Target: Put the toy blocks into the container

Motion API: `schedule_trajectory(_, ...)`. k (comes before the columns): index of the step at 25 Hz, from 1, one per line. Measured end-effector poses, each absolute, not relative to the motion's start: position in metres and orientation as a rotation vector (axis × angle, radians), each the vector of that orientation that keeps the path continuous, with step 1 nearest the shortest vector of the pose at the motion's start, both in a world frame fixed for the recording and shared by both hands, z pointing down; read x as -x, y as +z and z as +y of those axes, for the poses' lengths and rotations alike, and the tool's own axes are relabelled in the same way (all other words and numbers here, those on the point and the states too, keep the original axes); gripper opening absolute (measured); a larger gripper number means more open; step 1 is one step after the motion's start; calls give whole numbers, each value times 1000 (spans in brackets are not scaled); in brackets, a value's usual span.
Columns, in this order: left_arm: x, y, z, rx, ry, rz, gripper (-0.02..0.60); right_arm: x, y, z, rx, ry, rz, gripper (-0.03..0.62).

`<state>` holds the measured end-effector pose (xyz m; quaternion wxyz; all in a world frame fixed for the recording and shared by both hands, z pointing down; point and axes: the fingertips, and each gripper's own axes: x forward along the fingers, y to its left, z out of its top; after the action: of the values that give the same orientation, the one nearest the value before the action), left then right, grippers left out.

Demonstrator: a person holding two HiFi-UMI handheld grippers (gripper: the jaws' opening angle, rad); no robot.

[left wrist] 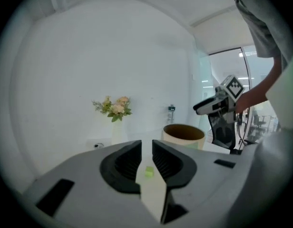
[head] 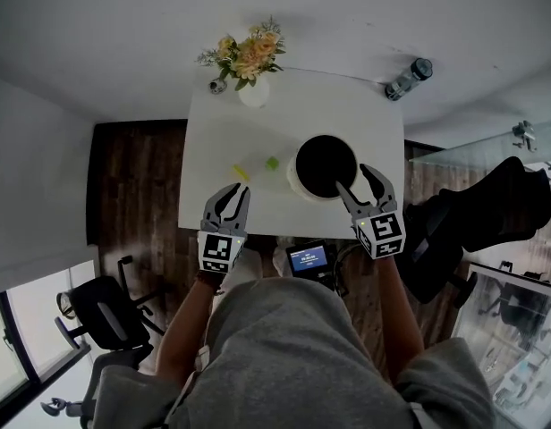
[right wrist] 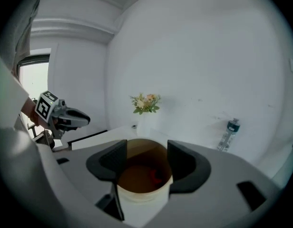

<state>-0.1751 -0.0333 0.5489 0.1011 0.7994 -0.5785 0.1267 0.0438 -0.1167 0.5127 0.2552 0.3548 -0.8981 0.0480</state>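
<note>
On the white table (head: pixel 222 123) stands a cream container (head: pixel 325 166) with a dark inside. A small green block (head: pixel 272 163) and a yellow block (head: pixel 241 172) lie to its left. My left gripper (head: pixel 233 195) hovers near the table's front edge just behind the yellow block. Its jaws stand a narrow gap apart and hold nothing. In the left gripper view the green block (left wrist: pixel 149 172) shows through the gap of that gripper (left wrist: pixel 146 148). My right gripper (head: pixel 356 179) is open at the container's near rim. The right gripper (right wrist: pixel 146 151) frames the container (right wrist: pixel 141 194), with a red block (right wrist: pixel 153 176) inside it.
A vase of flowers (head: pixel 251 61) stands at the table's far edge and a water bottle (head: pixel 408 79) at its far right corner. A device with a blue screen (head: pixel 309 257) sits below the near edge. Black office chairs (head: pixel 472 222) stand to the right and lower left.
</note>
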Motion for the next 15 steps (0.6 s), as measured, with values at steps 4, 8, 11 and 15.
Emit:
schedule_trajectory(4,189,584,-40,-2370,479,-1642,104,-48,488,-91,-1031,83,-2472,267)
schedule_trajectory(8,206,626,-48,-2352,586,-1565,176,-41,473,-66,-1061,30,-2499,265)
schedule_trajectory(11,209,658,-53,-2369,709,-1473,226,-36,466,-52,-1081,18,-2493,264)
schedule_trajectory(15,209,692,-57,-2399,844,-1343,239,-29,454,-40,-1136,-24,-2513,258)
